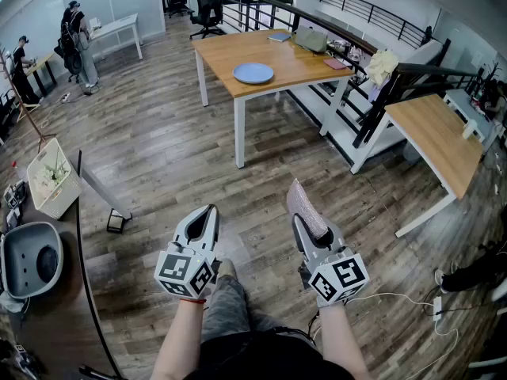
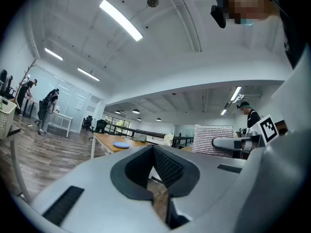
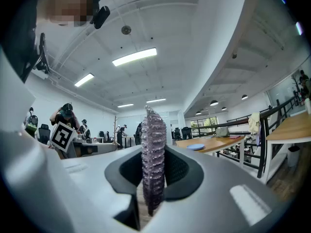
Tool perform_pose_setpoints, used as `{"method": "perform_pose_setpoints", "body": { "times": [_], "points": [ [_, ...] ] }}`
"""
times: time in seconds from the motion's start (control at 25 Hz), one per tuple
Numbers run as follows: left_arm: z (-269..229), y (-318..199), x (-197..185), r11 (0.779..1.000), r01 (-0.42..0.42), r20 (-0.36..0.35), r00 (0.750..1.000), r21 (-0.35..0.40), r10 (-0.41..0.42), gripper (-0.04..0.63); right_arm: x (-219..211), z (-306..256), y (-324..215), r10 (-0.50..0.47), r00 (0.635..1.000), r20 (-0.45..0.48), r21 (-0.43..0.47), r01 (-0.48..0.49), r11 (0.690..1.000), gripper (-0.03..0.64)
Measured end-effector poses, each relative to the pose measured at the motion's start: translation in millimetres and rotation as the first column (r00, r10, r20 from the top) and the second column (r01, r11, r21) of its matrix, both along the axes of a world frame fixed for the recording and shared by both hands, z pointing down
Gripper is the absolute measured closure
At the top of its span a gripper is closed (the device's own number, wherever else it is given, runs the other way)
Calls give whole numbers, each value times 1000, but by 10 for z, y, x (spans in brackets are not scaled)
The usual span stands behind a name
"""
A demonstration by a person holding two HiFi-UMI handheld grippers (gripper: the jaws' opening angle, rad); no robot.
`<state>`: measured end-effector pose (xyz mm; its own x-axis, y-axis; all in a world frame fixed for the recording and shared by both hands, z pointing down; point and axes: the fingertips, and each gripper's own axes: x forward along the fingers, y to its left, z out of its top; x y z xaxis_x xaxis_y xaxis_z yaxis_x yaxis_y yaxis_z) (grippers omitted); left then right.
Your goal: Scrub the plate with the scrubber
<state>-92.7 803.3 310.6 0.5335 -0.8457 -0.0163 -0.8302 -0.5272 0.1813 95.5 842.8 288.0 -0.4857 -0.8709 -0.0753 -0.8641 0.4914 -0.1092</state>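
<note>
Right gripper (image 1: 303, 222) clamped on scrubber (image 1: 306, 204): looks soft, light, knobbly; held by its lower edge. Left gripper (image 1: 208, 214) closed, empty. Blue plate (image 1: 253, 73) on wooden table (image 1: 293, 70), well apart; likely rigid, slippery, so steady it at the rim.

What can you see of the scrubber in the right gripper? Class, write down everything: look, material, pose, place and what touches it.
The scrubber is a thin, flat pad with a rounded tip, mauve-grey, its surface knobbly and glittery like knitted mesh. Its lower end is clamped between the jaws of the right gripper; the rest sticks out beyond them. Only those jaws touch it. It hangs above the wood floor, far from the blue plate on the table.
</note>
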Motion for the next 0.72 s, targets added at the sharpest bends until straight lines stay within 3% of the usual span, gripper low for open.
{"method": "perform_pose_setpoints", "body": {
  "times": [0.2,0.72],
  "points": [
    [23,49,19,1000,10,62,998,11,-10,600,57,56,-23,28,999,-28,-28,-29,999,541],
    [113,91,-73,999,36,77,996,-22,-34,600,55,167,-54,37,998,-46,-72,-41,997,542]
  ]
}}
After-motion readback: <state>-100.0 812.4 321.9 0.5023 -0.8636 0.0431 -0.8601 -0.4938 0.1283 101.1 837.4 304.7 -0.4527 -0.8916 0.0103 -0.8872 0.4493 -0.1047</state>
